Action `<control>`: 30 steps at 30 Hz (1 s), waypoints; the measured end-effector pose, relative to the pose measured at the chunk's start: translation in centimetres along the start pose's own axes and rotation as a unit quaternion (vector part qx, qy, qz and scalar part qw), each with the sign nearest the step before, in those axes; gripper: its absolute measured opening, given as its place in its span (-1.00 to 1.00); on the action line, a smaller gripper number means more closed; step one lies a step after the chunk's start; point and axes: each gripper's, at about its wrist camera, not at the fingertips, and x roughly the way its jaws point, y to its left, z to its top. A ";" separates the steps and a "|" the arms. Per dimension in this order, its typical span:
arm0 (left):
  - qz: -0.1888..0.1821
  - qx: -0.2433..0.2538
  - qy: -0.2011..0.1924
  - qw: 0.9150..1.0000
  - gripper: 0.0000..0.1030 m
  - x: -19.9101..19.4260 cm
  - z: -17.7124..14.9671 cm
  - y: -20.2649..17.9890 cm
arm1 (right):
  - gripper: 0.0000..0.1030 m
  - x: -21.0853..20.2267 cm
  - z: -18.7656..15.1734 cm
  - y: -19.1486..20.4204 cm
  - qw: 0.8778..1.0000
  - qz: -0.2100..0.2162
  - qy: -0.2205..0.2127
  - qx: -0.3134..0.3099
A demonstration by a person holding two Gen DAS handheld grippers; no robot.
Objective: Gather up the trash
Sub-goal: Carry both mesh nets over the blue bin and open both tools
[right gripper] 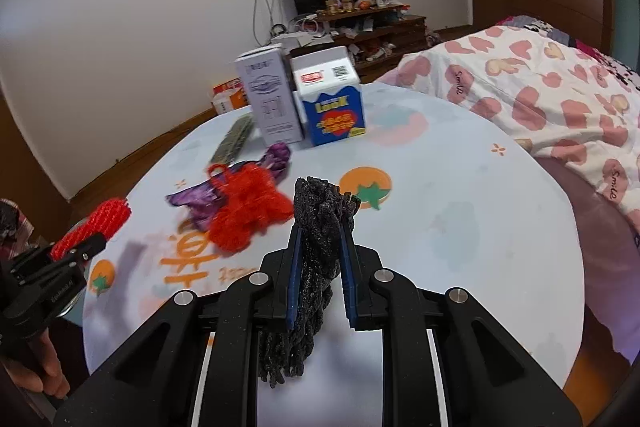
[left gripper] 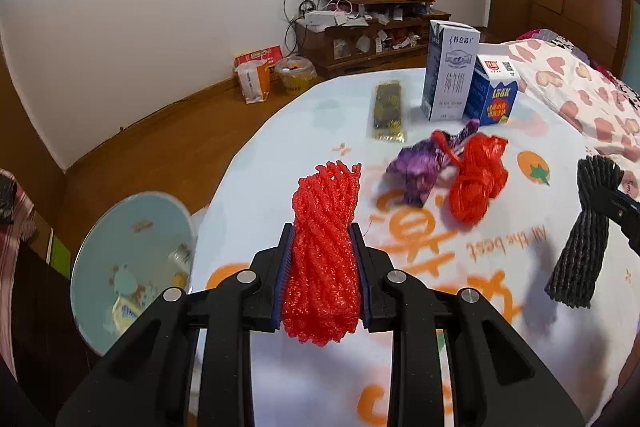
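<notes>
Clamping red netting (left gripper: pixel 322 267), the left hand-held gripper (left gripper: pixel 322 275) sits near the desk's (left gripper: pixel 460 327) left edge; the right hand-held gripper (right gripper: pixel 320 271) clamps black netting (right gripper: pixel 316 255).

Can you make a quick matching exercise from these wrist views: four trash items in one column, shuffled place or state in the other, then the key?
Items
1. red foam net
2. black foam net
3. purple wrapper
4. tall milk carton

Place or state
A. lying crumpled on the table, touching the red mesh bag
B. clamped in the right gripper
C. standing upright beside the blue carton
D. clamped in the left gripper

Pairs: 1-D, 2-B, 3-A, 4-C
</notes>
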 end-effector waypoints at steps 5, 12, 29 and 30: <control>0.010 -0.008 -0.004 1.000 -0.48 -1.7 -1.4 1.4 | -0.64 -1.1 -0.8 2.1 1.000 0.011 -0.001 -0.014; 0.019 -0.025 -0.011 0.999 -0.48 -3.6 -2.8 3.6 | -0.64 -2.1 -1.4 5.2 0.999 0.028 -0.003 -0.037; 0.043 -0.064 -0.005 0.997 -0.48 -4.5 -4.7 8.1 | -0.64 -2.3 -2.5 11.8 0.993 0.071 0.003 -0.089; 0.044 -0.065 -0.005 0.997 -0.48 -4.5 -4.8 8.3 | -0.64 -2.2 -2.5 12.3 0.993 0.075 0.004 -0.092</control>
